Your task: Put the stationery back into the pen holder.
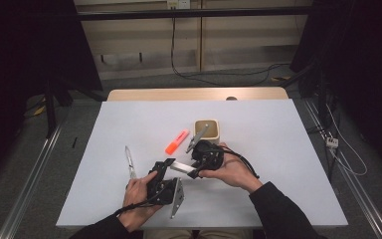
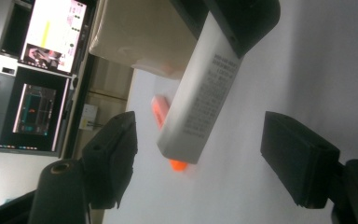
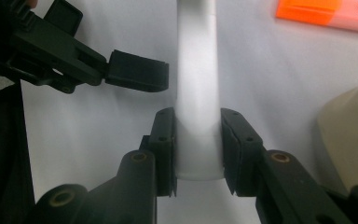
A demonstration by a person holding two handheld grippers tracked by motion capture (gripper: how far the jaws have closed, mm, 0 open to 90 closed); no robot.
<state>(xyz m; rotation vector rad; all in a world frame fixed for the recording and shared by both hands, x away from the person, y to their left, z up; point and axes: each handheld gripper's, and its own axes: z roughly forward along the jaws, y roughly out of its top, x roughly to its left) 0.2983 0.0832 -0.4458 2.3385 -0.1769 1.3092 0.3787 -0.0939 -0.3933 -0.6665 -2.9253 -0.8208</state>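
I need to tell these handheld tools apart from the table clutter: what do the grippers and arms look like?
Both the left gripper and right gripper are black, with blocky rectangular jaws. A grey three-cornered plate tops the left one. Black cables trail off. The person wears dark long sleeves.

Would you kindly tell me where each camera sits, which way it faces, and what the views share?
High view: above the person's side, looking forward and down on the white table; both forearms, the left gripper and the right gripper show.
Left gripper view: rides the left gripper, looking along its open jaws at the white tube.
Right gripper view: rides the right gripper, jaws clamped on that tube.
Shared: tube, orange highlighter, beige cup.
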